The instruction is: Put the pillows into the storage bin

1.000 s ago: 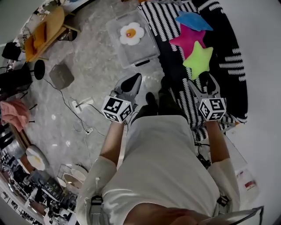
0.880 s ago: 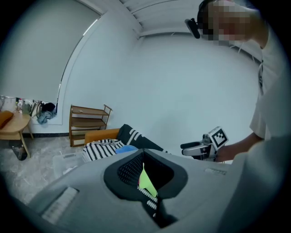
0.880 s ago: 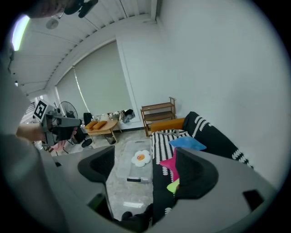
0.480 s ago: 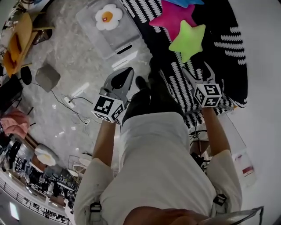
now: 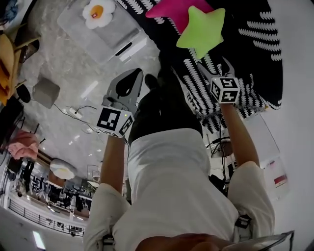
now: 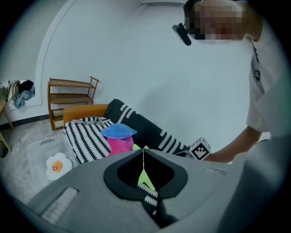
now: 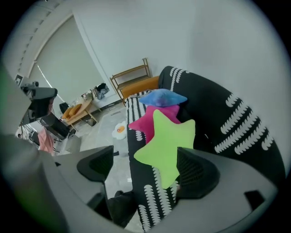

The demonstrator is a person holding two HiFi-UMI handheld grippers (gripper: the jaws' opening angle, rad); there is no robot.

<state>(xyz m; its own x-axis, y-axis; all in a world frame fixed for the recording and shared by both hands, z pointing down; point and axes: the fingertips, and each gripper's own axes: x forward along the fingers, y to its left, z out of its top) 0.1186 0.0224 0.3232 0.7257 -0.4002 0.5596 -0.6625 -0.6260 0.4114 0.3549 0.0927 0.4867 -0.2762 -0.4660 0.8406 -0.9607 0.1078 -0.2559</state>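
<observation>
1. the right gripper (image 5: 215, 68) hangs just short of the sofa (image 5: 255, 44) with its jaws spread wide. nothing sits between them. the left gripper (image 5: 133, 81) is off to the side over the floor, with its jaw tips pressed together on nothing.
2. the green star pillow (image 5: 201, 30) is nearest, lying flat on the striped sofa seat straight ahead of the right jaws. it looks plush, light and squashy, so it should give under the pads. the best hold is probably across one plump arm or the thick middle, squeezed deep, because a shallow pinch on a tip may slip off.
3. the pink star pillow (image 5: 174, 10) lies just behind it, partly under the green one. it has the same star shape and fuzzy fabric, and likely handles the same.
4. a blue pillow (image 7: 161, 98) rests beyond the pink one, rounder and flatter.
5. the storage bin (image 5: 113, 34) is farthest, on the floor well apart from the sofa. a fried-egg pillow (image 5: 98, 10) is in or on it, i cannot tell which.
</observation>
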